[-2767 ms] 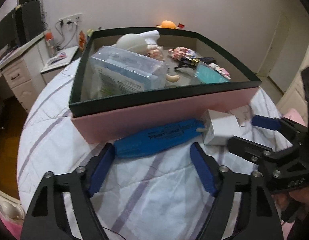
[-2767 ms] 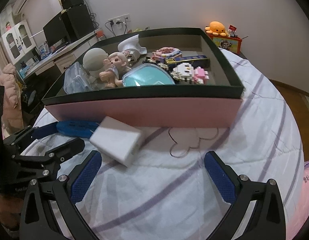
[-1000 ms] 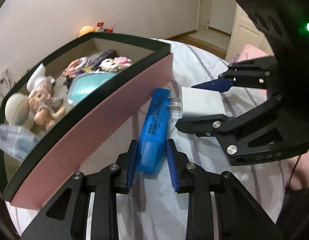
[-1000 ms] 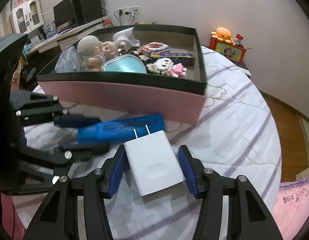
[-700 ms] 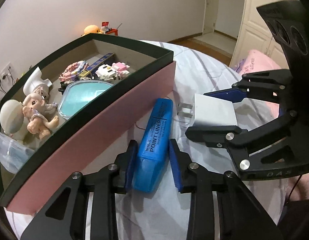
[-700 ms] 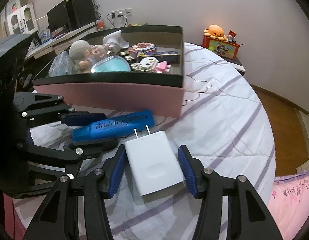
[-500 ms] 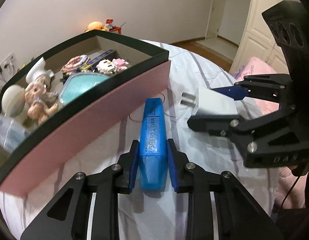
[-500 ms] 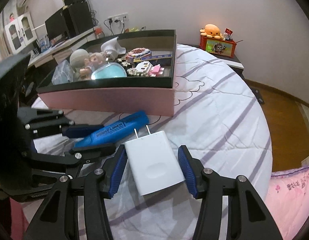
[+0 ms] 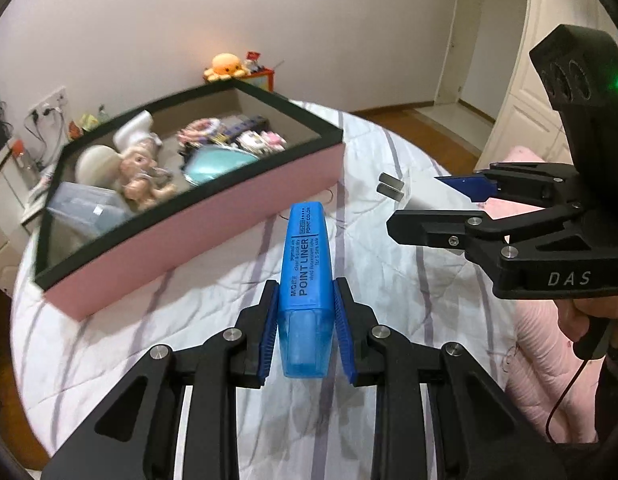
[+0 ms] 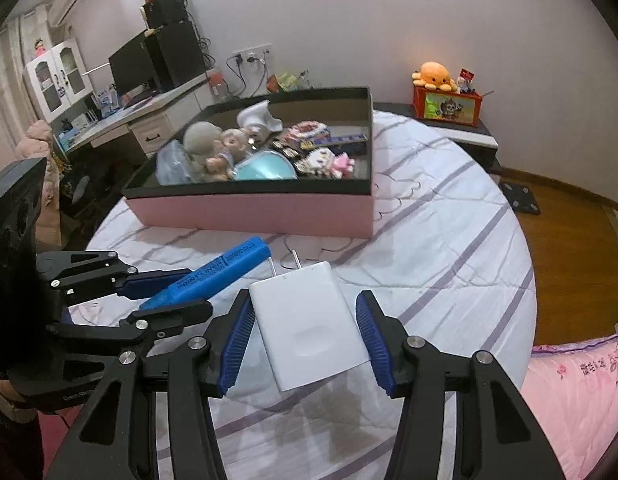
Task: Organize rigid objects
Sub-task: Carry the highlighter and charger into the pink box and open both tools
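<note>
We are over a bed covered in a white quilt with lilac stripes (image 10: 449,216), in a pale-walled bedroom with a desk (image 10: 149,116) at the far left and an orange octopus plush (image 10: 433,75) on a red box by the wall.

Our left gripper (image 9: 305,322) has its jaws drawn close together and clamped on a blue highlighter (image 9: 306,280). The blue pads press its two flat sides near the translucent cap end, and the body runs straight out ahead from between the jaws. It is a flat, bright blue marker printed "POINT LINER" along its length, held clear above the quilt.

Our right gripper (image 10: 305,330) has its jaws about half apart and closed on a white charger plug (image 10: 307,322). The ribbed pads bear on its two long edges. It is a smooth white block with rounded corners and a shallow oval dent on its face; its two metal prongs (image 10: 285,262) point forward, away from the jaws.

The two grippers sit side by side, the highlighter just to the left of the charger, its tip close beside the prongs but apart from them.

Ahead of both pairs of jaws lies a pink-sided box with a dark rim (image 10: 253,210). Inside we see a doll (image 10: 225,148), a teal case (image 10: 265,168), a clear plastic pack (image 10: 171,164) and small pink and white trinkets (image 10: 329,162).
</note>
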A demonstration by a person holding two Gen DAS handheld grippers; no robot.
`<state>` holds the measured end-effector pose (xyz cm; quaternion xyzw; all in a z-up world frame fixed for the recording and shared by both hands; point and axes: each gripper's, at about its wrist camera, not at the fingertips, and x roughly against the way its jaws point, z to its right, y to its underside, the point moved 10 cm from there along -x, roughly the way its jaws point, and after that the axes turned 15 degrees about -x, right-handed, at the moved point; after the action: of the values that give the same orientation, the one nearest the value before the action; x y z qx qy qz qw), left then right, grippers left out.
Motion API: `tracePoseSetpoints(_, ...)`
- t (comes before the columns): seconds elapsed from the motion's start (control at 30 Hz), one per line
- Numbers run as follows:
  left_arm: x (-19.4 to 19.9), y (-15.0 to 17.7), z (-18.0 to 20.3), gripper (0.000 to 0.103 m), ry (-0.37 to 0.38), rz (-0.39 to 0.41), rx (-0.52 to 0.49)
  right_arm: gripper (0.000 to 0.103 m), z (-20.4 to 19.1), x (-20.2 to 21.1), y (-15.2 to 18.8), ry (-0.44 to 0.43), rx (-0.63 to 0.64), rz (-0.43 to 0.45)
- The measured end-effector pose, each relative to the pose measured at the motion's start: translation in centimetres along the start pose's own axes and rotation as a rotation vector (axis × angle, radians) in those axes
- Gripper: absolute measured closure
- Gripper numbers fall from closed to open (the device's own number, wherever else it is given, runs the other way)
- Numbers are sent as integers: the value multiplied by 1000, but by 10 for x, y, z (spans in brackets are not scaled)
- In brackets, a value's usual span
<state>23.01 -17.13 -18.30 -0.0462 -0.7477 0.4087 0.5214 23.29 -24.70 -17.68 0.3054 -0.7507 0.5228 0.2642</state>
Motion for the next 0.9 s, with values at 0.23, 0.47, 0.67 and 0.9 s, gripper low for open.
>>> tracePoseSetpoints(0.23,42,-15,-25,76,-86,62,31,49,-33,23,-24,-32,69,67)
tracePoseSetpoints(0.47,61,-45,-71,76,-169,114,88,49,-58,29,-70,-67,111,127)
tracePoseSetpoints(0.67,46,-75,-114,76,-203,141,172,49,-63,1,-116,-78,95,128)
tracePoseSetpoints(0.9,-2,-91,-153,76,-250,97,230,49,-49,-59,-146,-54,46,73)
